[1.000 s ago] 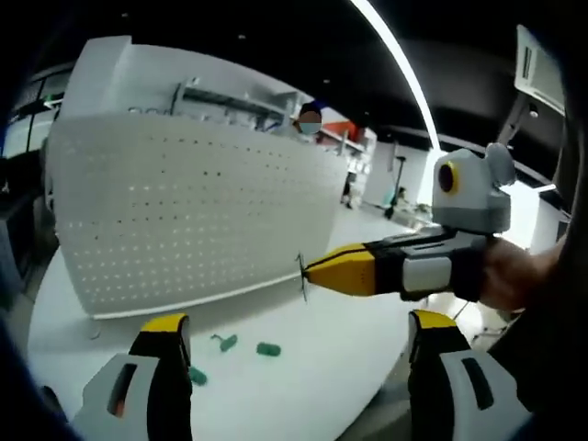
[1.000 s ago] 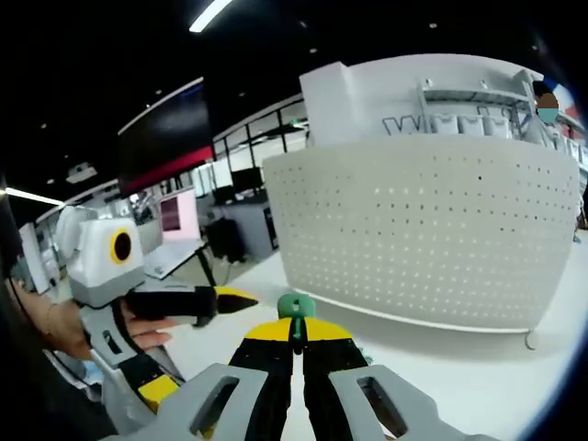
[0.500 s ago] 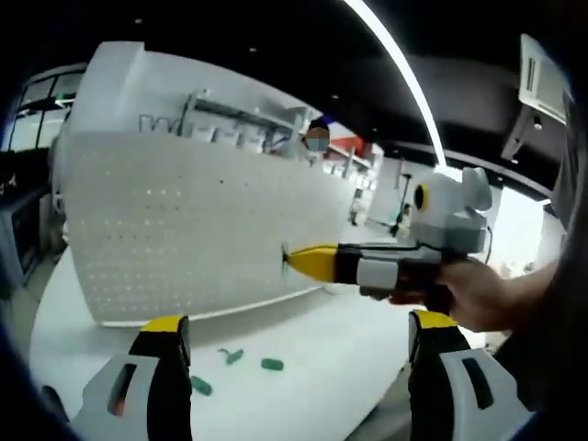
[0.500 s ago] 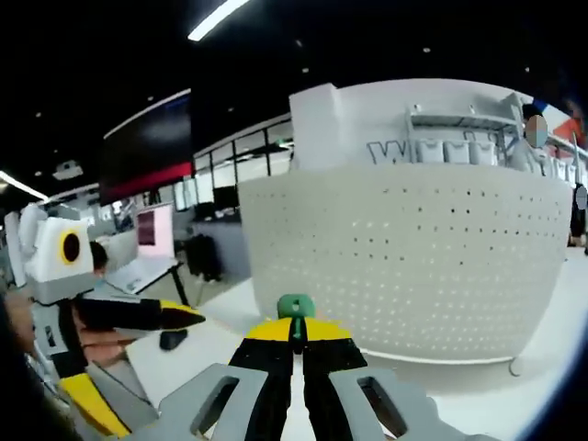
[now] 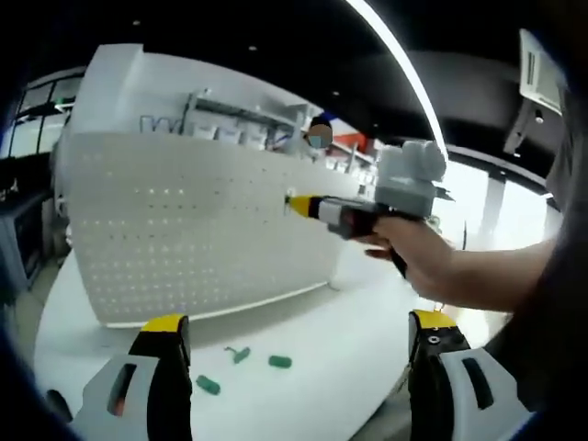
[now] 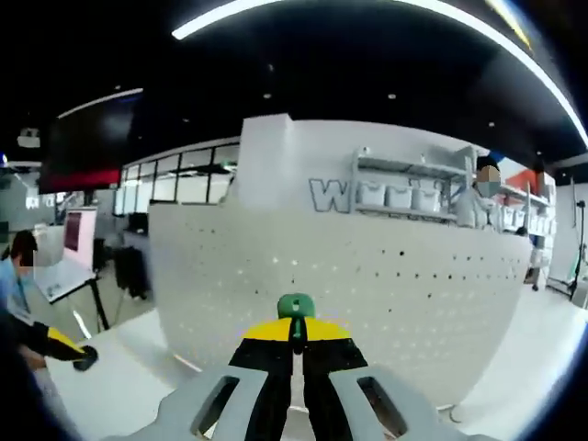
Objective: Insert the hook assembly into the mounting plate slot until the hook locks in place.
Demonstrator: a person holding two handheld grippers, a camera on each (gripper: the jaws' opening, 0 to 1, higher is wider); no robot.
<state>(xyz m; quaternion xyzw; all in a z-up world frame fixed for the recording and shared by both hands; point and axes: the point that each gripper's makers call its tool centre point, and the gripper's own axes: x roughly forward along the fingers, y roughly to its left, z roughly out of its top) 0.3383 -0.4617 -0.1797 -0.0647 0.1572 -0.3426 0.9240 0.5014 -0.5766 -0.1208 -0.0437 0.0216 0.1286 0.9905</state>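
Observation:
A white perforated mounting plate (image 5: 184, 230) stands upright on the round white table (image 5: 349, 349). My right gripper (image 5: 299, 204), held by a hand, comes in from the right with its yellow tip close to the plate's upper right part. In the right gripper view my right gripper (image 6: 296, 329) is shut on a small green hook (image 6: 296, 307), with the plate (image 6: 386, 294) close ahead. My left gripper (image 5: 299, 322) is open low over the table, with nothing between its fingers. Its yellow tip (image 6: 61, 343) shows at the lower left of the right gripper view.
Three loose green hooks (image 5: 241, 354) lie on the table in front of the plate. Behind the plate are a white wall with shelves (image 6: 413, 188) and people standing. The table edge (image 5: 367, 409) curves near the right jaw.
My right gripper has risen and moved toward the plate, its tip now near the upper holes. The plate looms larger in the right gripper view. My left gripper has stayed open.

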